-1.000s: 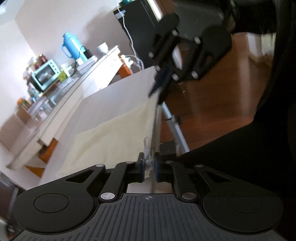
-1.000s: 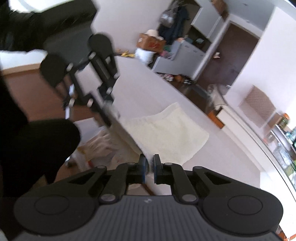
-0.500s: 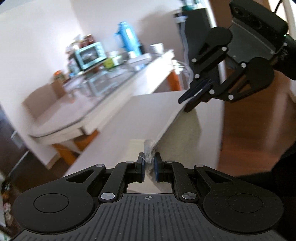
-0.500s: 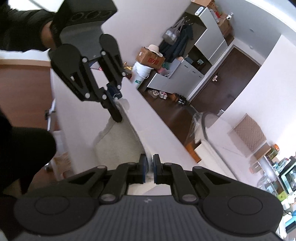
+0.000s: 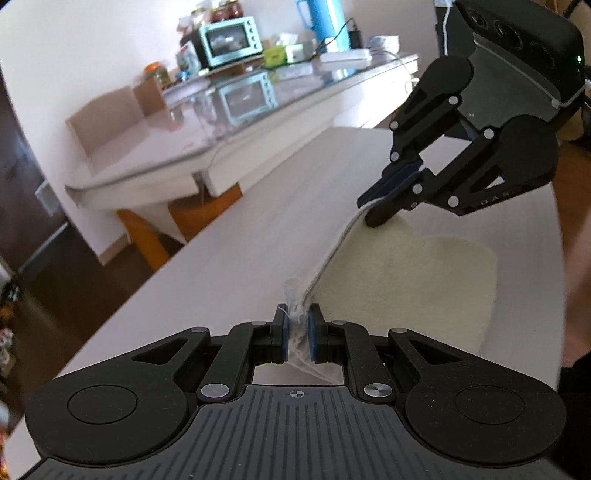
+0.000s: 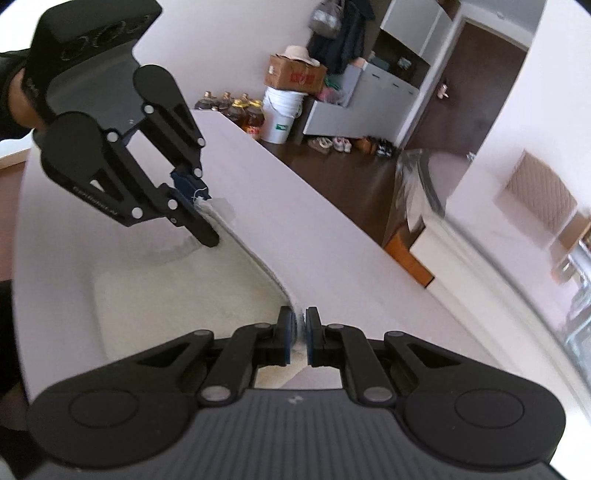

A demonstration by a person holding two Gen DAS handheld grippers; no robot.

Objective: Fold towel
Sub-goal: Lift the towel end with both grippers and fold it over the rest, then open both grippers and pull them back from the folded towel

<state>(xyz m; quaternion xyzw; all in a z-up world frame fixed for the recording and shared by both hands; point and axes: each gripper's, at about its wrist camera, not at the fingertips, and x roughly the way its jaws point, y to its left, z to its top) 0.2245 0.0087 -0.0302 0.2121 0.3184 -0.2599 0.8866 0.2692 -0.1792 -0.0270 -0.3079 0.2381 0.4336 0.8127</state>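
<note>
A cream towel [image 5: 406, 273] lies on the white table [image 5: 240, 240], its lifted edge stretched between my two grippers and draped over the part below. My left gripper [image 5: 296, 317] is shut on one bunched corner with loose threads showing. My right gripper [image 5: 373, 206] pinches the other corner just above the cloth. In the right wrist view the towel [image 6: 184, 291] runs from the right gripper [image 6: 298, 321] up to the left gripper [image 6: 199, 206]. The right jaws are opening slightly, with the towel edge still between the pads.
A glass-topped side table [image 5: 207, 147] with a teal toaster oven [image 5: 229, 40] and a blue jug [image 5: 325, 22] stands beyond the white table's far edge. Oil bottles [image 6: 240, 107], a white bucket [image 6: 282, 114], a cardboard box [image 6: 295, 75] and shoes [image 6: 332, 144] sit on the dark floor.
Both grippers carried the towel's edge from the table's near side across over the cloth. The towel, earlier spread flat ahead, now lies beneath and beside them, doubled over.
</note>
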